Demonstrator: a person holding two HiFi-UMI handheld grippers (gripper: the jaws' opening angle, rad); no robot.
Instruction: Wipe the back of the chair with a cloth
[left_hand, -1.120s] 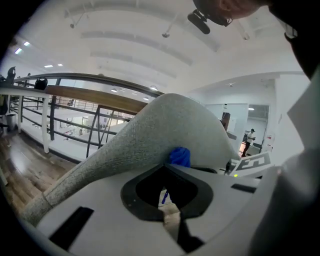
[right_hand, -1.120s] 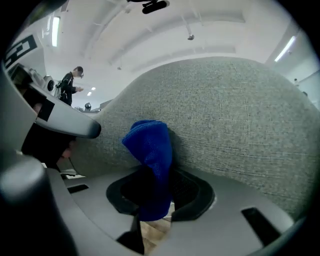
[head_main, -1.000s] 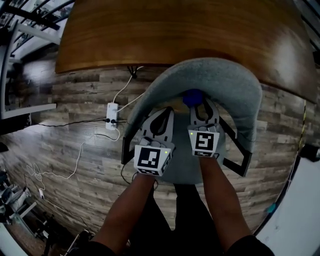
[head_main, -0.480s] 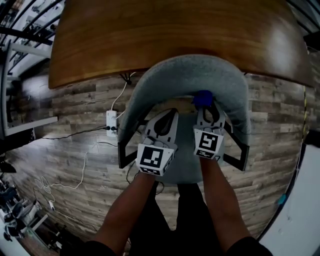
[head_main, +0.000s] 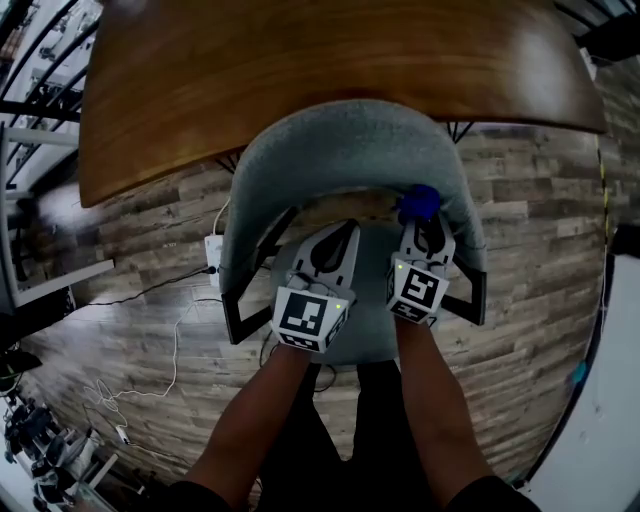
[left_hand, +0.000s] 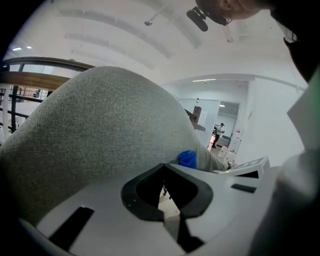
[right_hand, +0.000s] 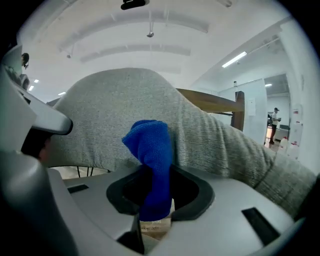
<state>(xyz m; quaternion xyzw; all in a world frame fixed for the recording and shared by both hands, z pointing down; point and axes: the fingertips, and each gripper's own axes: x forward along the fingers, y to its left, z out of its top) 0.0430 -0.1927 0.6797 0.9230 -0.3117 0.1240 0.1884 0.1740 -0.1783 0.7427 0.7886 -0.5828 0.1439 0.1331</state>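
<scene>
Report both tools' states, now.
Left tool: closed, holding nothing.
Right tool: closed on the blue cloth.

Wooden table (head_main: 330, 70), white power strip (head_main: 212, 250), cables (head_main: 176, 345)

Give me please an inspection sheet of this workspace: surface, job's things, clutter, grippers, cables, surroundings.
Surface: grey fabric chair back, curved; no stain visible.
Job's things: blue cloth, at the inner side of the chair back, toward its right end; contact cannot be told.
Clutter: nothing seen.
Grippers: left gripper shut, with nothing in it; right gripper shut on the cloth.
Cables: white power strip on the floor, with a white cable trailing from it.
Surroundings: wooden table beyond the chair; plank floor.
</scene>
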